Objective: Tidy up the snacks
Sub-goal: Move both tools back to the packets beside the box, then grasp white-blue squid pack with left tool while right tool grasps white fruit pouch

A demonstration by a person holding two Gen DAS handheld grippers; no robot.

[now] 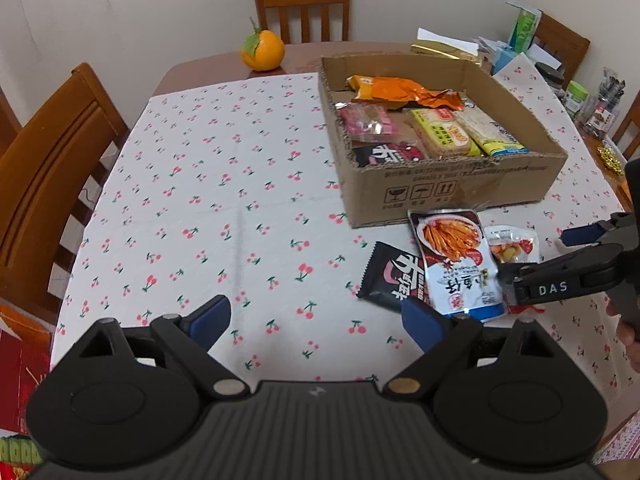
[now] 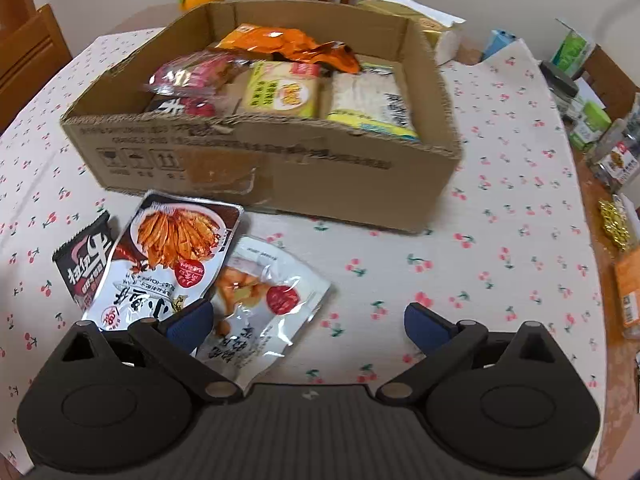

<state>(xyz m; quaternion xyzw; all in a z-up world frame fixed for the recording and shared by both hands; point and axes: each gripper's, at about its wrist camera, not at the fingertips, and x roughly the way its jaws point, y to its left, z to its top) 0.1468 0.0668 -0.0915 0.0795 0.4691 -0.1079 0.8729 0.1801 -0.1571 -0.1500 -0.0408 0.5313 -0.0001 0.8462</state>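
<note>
Our left tongs (image 1: 316,322) hang wide apart over the cherry-print cloth (image 1: 224,184) on the desk (image 1: 304,56), gripping nothing, with the right blue pad (image 1: 422,324) just beside the lower edge of the white strip-snack packet (image 1: 456,262). Our right tongs (image 2: 308,322) also stand wide and hold nothing; in the right wrist view the left blue pad (image 2: 190,322) overlaps the clear silver packet (image 2: 266,300), though we cannot tell whether it touches it. In the left wrist view the right tongs come in from the right edge, their black arm marked DAS lying across that packet's near end. Three loose packets lie on the cloth in front of the cardboard box (image 1: 452,188): a black packet with red and white characters (image 1: 386,280) on the left, the white strip-snack packet overlapping it in the middle, and the clear silver one on the right, partly under the white one. Inside the box we see an orange foil bag (image 1: 400,90) at the back, a pink packet (image 1: 370,122), a yellow biscuit pack (image 1: 444,132), a pale cracker pack (image 1: 486,130) and another black packet (image 1: 390,154). An orange with a leaf (image 1: 263,50) sits near the far desk edge, left of the box. Wooden chairs (image 1: 52,168) stand around the desk, and jars and cartons (image 1: 588,100) crowd its right side.
</note>
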